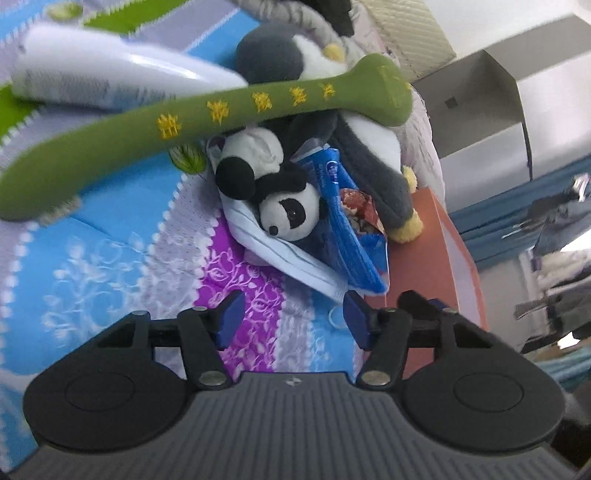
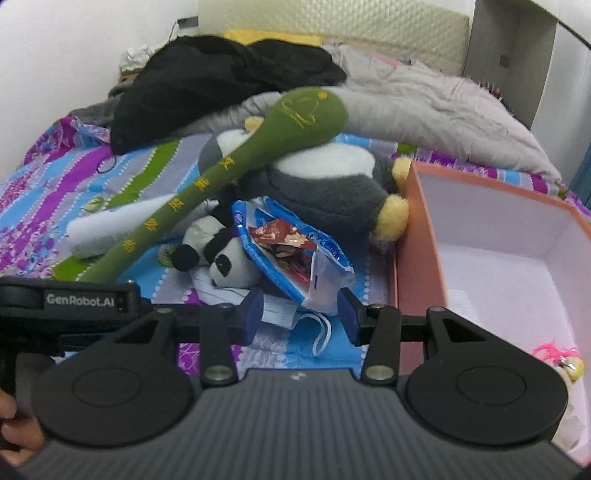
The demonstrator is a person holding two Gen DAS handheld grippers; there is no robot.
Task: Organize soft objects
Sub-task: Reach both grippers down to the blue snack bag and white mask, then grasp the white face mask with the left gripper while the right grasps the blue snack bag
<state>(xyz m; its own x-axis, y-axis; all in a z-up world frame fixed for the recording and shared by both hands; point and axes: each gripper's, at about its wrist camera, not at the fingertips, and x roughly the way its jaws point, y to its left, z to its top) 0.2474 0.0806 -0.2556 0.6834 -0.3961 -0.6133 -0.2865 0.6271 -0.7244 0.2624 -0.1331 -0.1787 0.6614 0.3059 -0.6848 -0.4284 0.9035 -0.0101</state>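
A bedsheet [image 2: 44, 184] with blue, purple, green and grey floral stripes covers the bed. At the back, against a pale quilted headboard [image 2: 332, 26], a black garment [image 2: 221, 81] lies heaped beside a crumpled grey blanket [image 2: 424, 103]. A white tube [image 1: 96, 74] with small print lies on the sheet. A blue snack bag [image 2: 295, 251] lies open, with red wrappers [image 2: 284, 236] showing inside. A light blue face mask [image 2: 284, 314] lies flat on the sheet below it, its white ear loop curled out. A grey cabinet [image 1: 480, 96] stands past the bed's edge, with blue fabric [image 1: 517, 206] below it.
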